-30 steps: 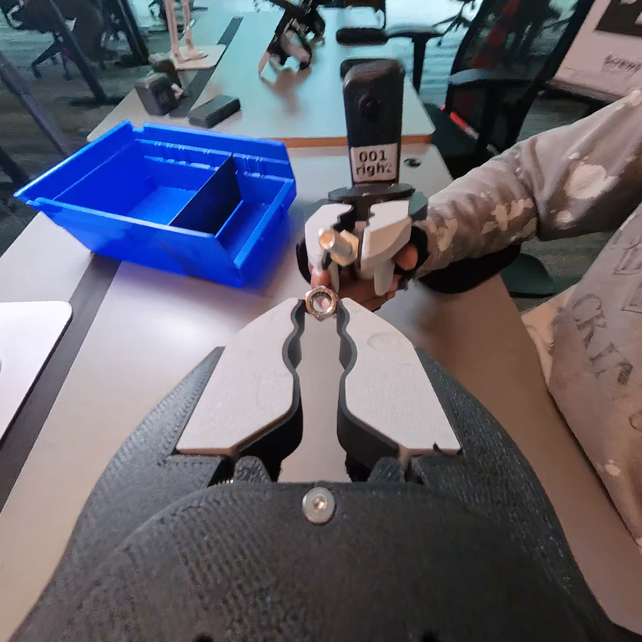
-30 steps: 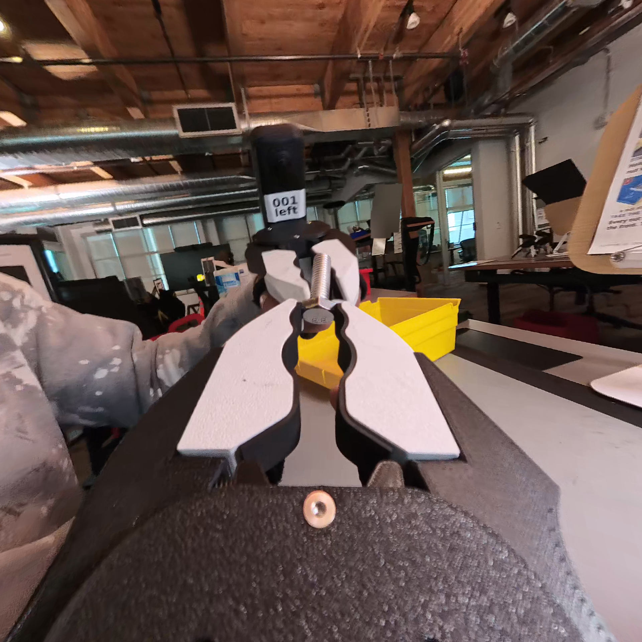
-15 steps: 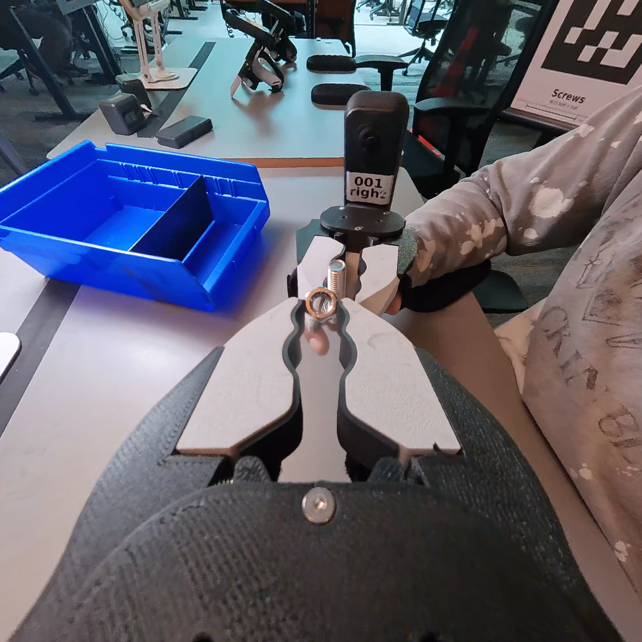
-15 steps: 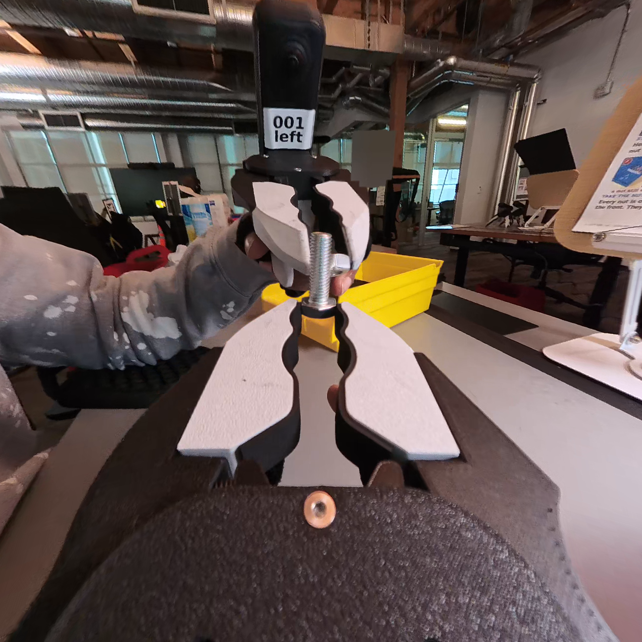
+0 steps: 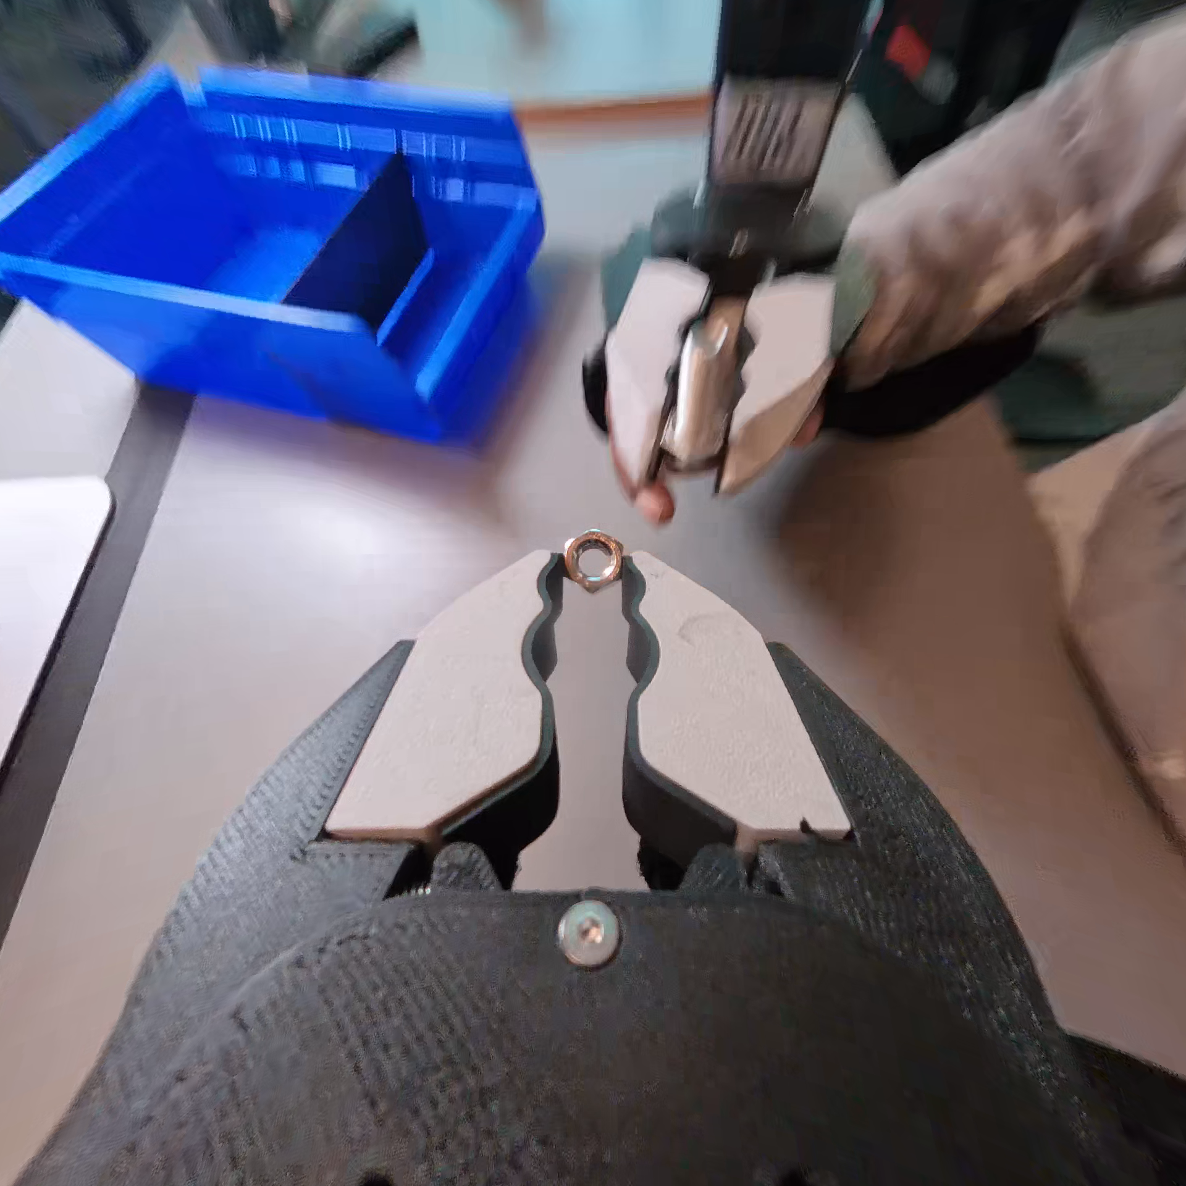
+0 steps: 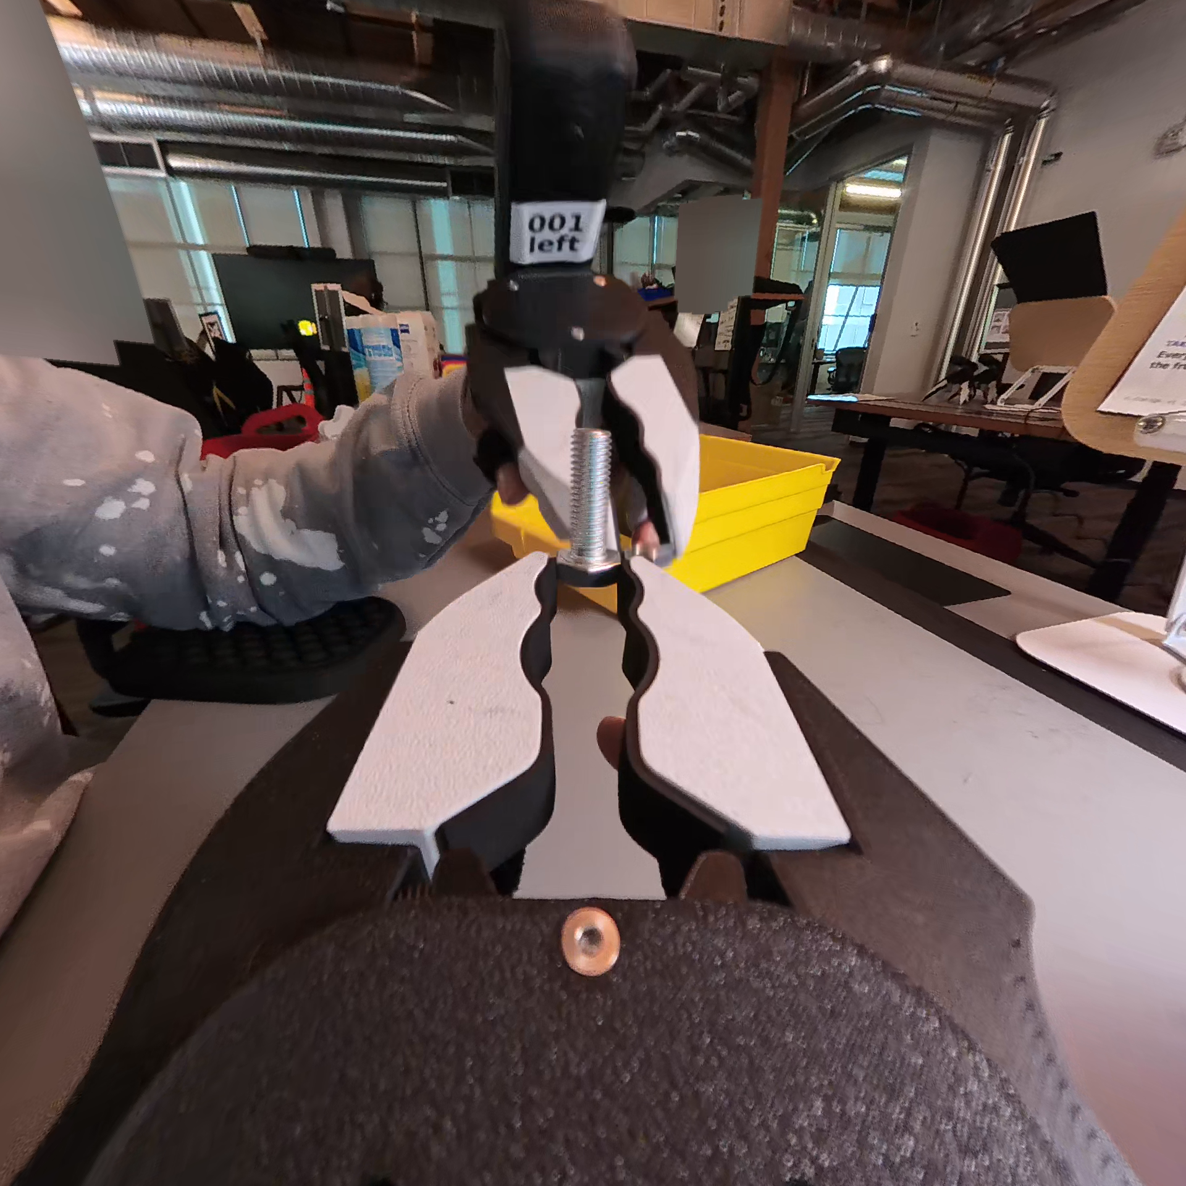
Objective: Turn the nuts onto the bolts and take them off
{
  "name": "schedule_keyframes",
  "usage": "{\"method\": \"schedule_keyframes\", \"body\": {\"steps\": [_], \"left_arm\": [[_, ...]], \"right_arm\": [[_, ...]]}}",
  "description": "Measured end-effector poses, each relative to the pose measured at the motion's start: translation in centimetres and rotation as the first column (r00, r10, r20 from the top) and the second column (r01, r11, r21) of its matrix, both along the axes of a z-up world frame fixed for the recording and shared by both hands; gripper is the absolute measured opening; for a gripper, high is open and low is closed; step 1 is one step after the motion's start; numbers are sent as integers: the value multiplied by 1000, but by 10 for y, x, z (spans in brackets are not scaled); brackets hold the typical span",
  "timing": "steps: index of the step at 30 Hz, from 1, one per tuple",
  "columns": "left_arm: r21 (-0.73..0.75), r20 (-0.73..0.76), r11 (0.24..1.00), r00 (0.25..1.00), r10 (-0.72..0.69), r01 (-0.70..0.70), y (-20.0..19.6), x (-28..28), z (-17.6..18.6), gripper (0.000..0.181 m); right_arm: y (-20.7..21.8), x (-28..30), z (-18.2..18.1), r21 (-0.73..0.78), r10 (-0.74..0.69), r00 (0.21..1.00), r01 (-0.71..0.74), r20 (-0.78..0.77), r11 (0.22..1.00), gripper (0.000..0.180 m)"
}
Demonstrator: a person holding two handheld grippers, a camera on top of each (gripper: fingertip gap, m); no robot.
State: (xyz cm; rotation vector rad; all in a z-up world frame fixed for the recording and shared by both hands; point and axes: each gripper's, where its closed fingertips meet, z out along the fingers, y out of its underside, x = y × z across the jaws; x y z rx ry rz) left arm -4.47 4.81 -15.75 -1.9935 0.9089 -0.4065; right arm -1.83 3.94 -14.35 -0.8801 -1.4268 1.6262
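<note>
My left gripper is shut on a small hex nut at its fingertips, held above the grey table, hole facing the camera. My right gripper is shut on the head of a silver bolt, whose threaded shank stands upright. In the left wrist view the right gripper with the bolt is blurred, a short way beyond the nut and apart from it. In the right wrist view the left gripper hangs just behind the bolt, its tips down near the bolt's head.
A blue divided bin stands at the far left in the left wrist view. A yellow bin stands behind the grippers in the right wrist view. A white stand base lies at the right. The person's sleeves reach in from the sides. Only a small space, under 4 cm, lies between the two pairs of fingers.
The nut and bolt tip, nearly together half a second ago, have come apart. The right gripper with the bolt moved away and is blurred with motion; the left gripper pulled back and pitched down.
</note>
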Motion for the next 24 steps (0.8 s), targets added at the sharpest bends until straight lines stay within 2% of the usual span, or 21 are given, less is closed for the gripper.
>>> {"method": "schedule_keyframes", "body": {"steps": [6, 11, 14, 18, 19, 21, 24], "left_arm": [[-244, -167, 969, 986, -10, -32, -3, 0, -107, 18], [-286, -268, 958, 961, -66, -14, -4, 1, -139, 18], [-278, -269, 961, 960, -73, -4, -3, 2, -139, 18], [-263, -262, 965, 963, -61, -10, -3, -5, -136, 34], [-247, -210, 969, 976, -60, 6, -2, -5, -128, 38], [-149, 35, 986, 997, -73, 78, -1, 6, -88, 39], [32, 314, 993, 942, -121, 117, -2, 18, -24, 35]], "right_arm": [[12, 4, -17, 24, -5, 998, 4, 57, 1000, 18], [16, 0, -27, 27, -12, 996, 9, 92, 1000, 18], [22, -1, -29, 5, -20, 994, 19, 105, 1000, 18], [23, -2, -33, -10, -12, 992, 14, 122, 1000, 18], [22, -2, -33, -10, -8, 992, 9, 124, 1000, 18], [18, -2, -33, -6, 1, 993, -1, 121, 1000, 18], [9, -1, -35, -2, 30, 992, -30, 122, 1000, 18]]}}
